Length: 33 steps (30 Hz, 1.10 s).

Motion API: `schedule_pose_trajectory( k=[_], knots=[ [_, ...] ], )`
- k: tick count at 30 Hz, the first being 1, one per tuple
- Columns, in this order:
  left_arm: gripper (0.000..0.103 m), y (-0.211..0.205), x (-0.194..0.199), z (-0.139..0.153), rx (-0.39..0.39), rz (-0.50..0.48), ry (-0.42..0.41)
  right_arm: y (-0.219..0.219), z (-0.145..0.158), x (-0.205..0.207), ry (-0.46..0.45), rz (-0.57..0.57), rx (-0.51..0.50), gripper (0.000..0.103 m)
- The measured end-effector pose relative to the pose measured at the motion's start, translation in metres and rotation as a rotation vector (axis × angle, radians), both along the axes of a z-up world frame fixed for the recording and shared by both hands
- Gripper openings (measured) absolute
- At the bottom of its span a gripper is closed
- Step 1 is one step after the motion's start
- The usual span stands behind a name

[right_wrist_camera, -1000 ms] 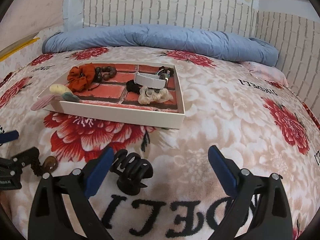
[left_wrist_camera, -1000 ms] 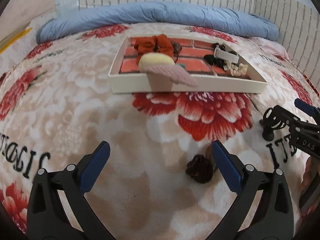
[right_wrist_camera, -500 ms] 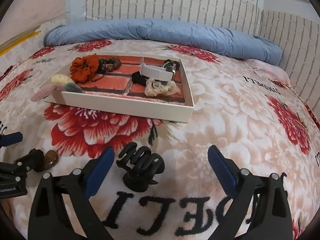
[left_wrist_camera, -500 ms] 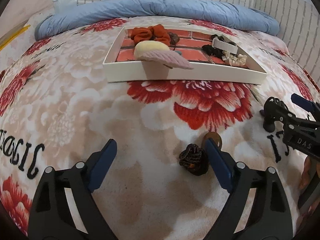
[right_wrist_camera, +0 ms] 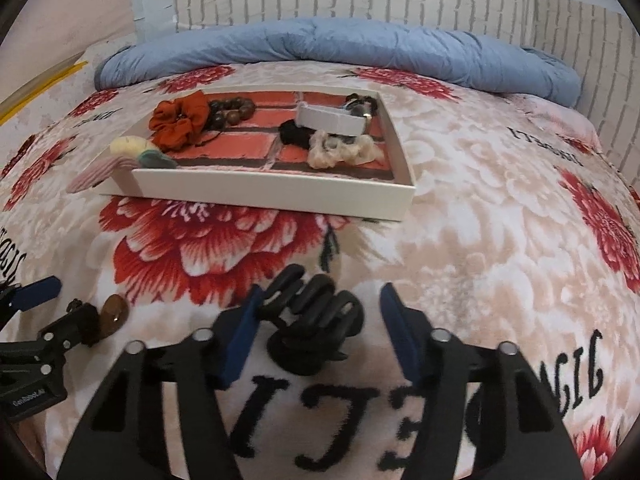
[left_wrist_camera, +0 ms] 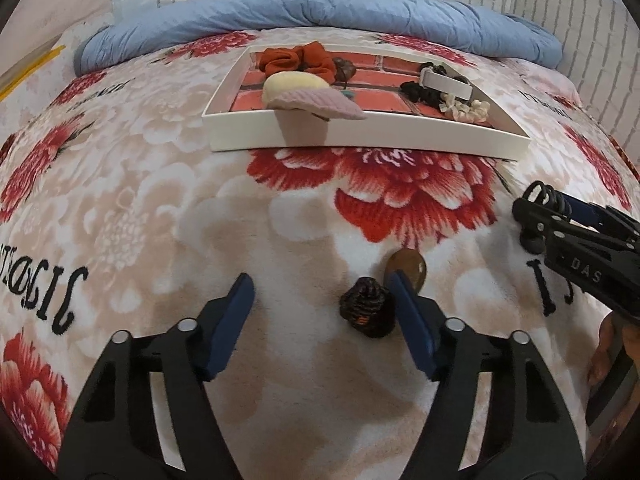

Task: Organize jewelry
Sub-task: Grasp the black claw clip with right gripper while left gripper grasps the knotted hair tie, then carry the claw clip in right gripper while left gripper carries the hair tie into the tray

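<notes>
Both tongs angle down at the bed, closing. Left tongs (left_wrist_camera: 320, 312): dark coiled tie (left_wrist_camera: 366, 312) against right pad, ungripped. Right tongs (right_wrist_camera: 320, 328): black claw clip (right_wrist_camera: 312, 320) touching left pad, ungripped.

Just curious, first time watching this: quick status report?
Left jaws closing around dark hair tie. Right jaws closing around black claw clip. Neither gripped yet. Nothing in the way.

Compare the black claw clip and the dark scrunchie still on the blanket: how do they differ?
The black claw clip is rigid plastic with curved teeth; the dark scrunchie is a soft, ribbed, bunched lump. The clip sits between the right tongs, against their left pad; the scrunchie sits between the left tongs, beside their right pad. Only the scrunchie has an amber stone next to it. Both lie outside the white tray, with the tongs closing around them.
</notes>
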<state>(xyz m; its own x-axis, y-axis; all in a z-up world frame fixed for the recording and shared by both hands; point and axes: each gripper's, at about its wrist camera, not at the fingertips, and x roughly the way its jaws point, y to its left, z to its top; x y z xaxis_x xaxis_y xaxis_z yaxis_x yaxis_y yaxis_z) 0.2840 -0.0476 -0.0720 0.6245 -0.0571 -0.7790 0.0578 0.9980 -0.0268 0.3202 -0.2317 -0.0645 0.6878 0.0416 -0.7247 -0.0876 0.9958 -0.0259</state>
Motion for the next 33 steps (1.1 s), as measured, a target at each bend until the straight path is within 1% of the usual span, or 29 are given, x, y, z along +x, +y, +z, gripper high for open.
schedule_pose_trajectory(
  k=[1, 3, 5, 6, 8, 12, 20, 27, 33],
  knots=[
    [0.058, -0.002, -0.001, 0.000, 0.000, -0.008, -0.003, 0.001, 0.000, 0.000, -0.002, 0.003, -0.002, 0.049],
    [0.034, -0.006, -0.002, 0.001, -0.016, -0.048, -0.004, 0.003, 0.001, -0.001, -0.005, 0.002, -0.008, 0.048],
    [0.024, -0.012, -0.003, 0.002, -0.006, -0.070, -0.010, 0.001, 0.001, -0.001, -0.006, 0.002, -0.001, 0.048],
    [0.023, -0.015, -0.005, 0.002, 0.009, -0.079, -0.017, 0.000, 0.001, -0.001, -0.007, -0.001, 0.004, 0.048],
    [0.022, -0.016, -0.005, 0.003, 0.015, -0.082, -0.020, -0.001, 0.002, -0.001, -0.009, -0.004, 0.010, 0.048],
    [0.021, -0.010, -0.003, 0.003, -0.032, -0.082, -0.012, -0.002, 0.002, -0.001, -0.010, -0.005, 0.016, 0.048],
    [0.020, -0.003, -0.003, 0.005, -0.071, -0.078, -0.019, -0.005, 0.003, -0.003, -0.018, -0.005, 0.035, 0.048],
    [0.019, 0.005, -0.002, 0.017, -0.098, -0.071, -0.078, -0.003, 0.005, -0.004, -0.029, 0.007, 0.029, 0.048],
    [0.019, 0.002, 0.006, 0.026, -0.081, -0.086, -0.119, -0.005, 0.011, -0.005, -0.050, 0.005, 0.031, 0.048]
  ],
)
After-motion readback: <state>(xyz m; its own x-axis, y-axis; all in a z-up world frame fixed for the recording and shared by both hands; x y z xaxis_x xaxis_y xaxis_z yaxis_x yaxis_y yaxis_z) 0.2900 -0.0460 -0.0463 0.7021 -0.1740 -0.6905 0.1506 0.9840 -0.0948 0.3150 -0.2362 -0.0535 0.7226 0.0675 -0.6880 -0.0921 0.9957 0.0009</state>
